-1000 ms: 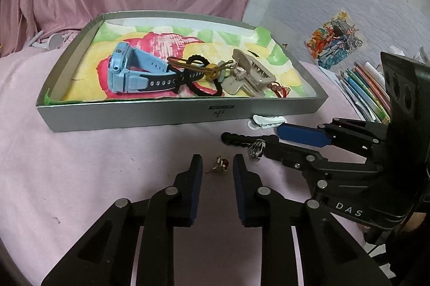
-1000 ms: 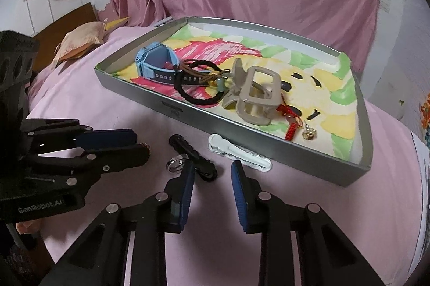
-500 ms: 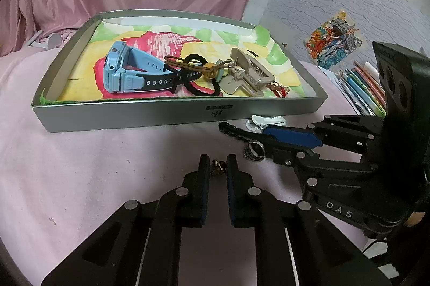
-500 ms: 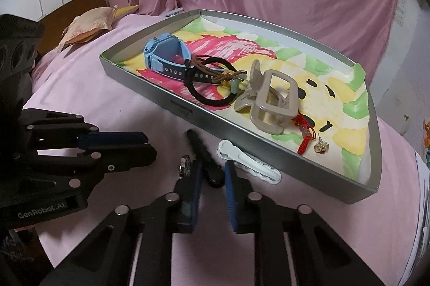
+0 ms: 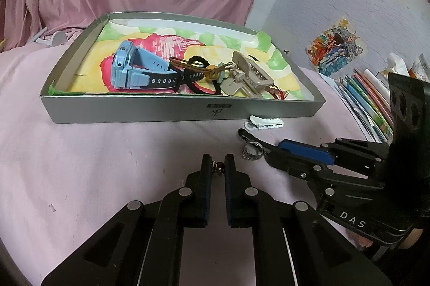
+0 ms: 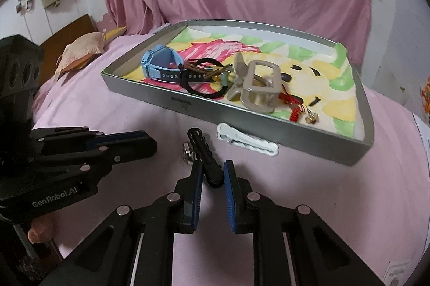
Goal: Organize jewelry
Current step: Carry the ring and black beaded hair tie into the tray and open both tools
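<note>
The left gripper (image 5: 217, 167) has just been closing, and its pads now pinch a small gold earring (image 5: 218, 168) on the pink bedsheet (image 5: 107, 165), near the front wall of the grey tray (image 5: 161, 112). The right gripper (image 6: 211, 173) has been closing too; its pads clamp the near end of a black wavy hair clip (image 6: 204, 151), with a silver ring (image 6: 188, 151) touching the clip's left side and a white hair clip (image 6: 247, 142) just beside the tray wall.

Both grips look set, so the step in hand is probably the lift and carry into the tray. The earring is tiny and sits at the very tips, so a slow, straight rise would guard against it slipping. The black clip should come up without dragging the ring along.

Both grippers slant downward toward the sheet, side by side, tips close together. The tray already holds a blue watch (image 5: 129, 70), hair ties and a beige claw clip (image 5: 247, 78).
</note>
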The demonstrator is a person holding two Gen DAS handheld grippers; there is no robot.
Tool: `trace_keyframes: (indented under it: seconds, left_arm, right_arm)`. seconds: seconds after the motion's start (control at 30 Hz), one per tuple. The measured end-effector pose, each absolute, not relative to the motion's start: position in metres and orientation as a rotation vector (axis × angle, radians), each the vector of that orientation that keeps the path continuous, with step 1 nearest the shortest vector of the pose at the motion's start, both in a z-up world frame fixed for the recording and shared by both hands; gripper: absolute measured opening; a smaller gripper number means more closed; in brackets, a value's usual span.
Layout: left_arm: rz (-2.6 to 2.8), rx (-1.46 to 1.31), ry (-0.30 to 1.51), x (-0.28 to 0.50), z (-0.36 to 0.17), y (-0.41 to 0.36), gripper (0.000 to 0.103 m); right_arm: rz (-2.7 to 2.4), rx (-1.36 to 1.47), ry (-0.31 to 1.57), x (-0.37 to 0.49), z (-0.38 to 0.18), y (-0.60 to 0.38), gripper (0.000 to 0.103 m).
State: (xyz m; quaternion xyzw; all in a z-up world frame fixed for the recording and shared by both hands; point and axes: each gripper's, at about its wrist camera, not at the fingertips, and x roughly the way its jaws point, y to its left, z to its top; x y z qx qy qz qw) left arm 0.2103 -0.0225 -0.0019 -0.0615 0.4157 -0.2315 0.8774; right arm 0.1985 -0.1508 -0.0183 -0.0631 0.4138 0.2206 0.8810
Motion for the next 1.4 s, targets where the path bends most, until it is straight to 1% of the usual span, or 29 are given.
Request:
trace_keyframes:
  seconds: [0.43,0.8,1.13,1.4]
  left_arm:
    - [-0.474,-0.108,0.836,0.197,0.0,-0.023,0.006]
    - [-0.445,-0.138,0.764,0.198,0.017,-0.019,0.006]
    - [-0.409,-0.165,0.64,0.218,0.044,-0.015,0.006]
    - [-0.394,-0.18,0.57,0.254,0.058,-0.02,0.006]
  right_arm:
    - [0.41,-0.025,0.837,0.177,-0.019,-0.165,0.015]
    - [0.399,0.047,0.736,0.168,-0.004,-0.175,0.015]
    - [0.354,0.08,0.597,0.179,0.022,-0.176,0.015]
    - [0.287,0.085,0.571,0.213,0.037,-0.18,0.015]
